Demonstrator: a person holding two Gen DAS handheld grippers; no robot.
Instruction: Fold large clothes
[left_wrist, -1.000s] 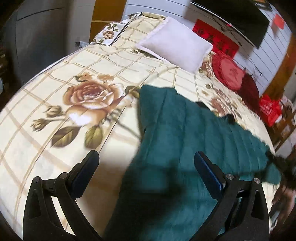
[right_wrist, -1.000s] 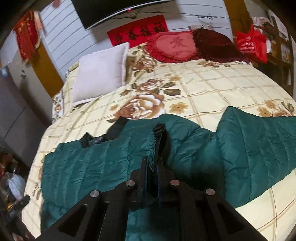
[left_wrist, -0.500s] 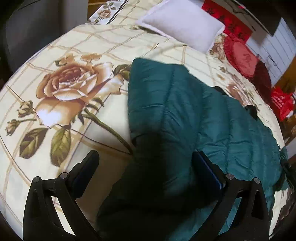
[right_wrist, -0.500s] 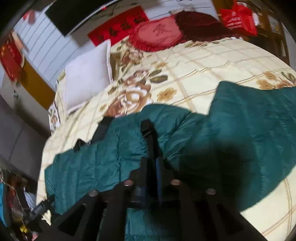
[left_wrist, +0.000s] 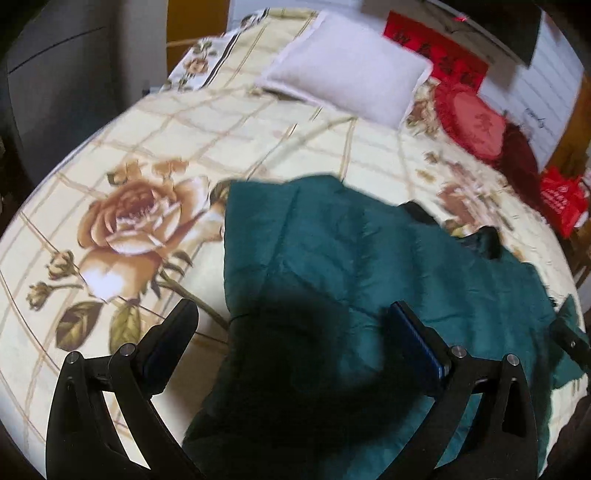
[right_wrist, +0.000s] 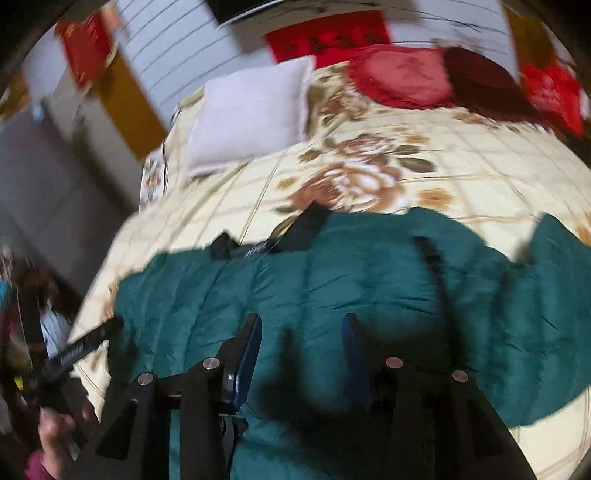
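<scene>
Fingers of the left gripper stood wide apart in the left wrist view, holding nothing; between and beyond them lay one dark green quilted jacket, spread across a rose-print bedspread. The gripper's shadow fell on the near part of the jacket, and whether the tips touched the cloth could not be told. A black lining showed at the jacket's far right edge. At the head of the bed were one white pillow, one red round cushion and one dark maroon cushion beside it. A red bag sat off the bed to the right.

In the right wrist view, much blurred, the right gripper was also open, though less widely, its blue-padded fingers over the jacket and gripping nothing. One black strap ran across the jacket's upper surface, and black lining showed at its far edge. The white pillow, red cushion and maroon cushion lay beyond on the bedspread. At lower left the person's left hand held the other gripper's handle.
</scene>
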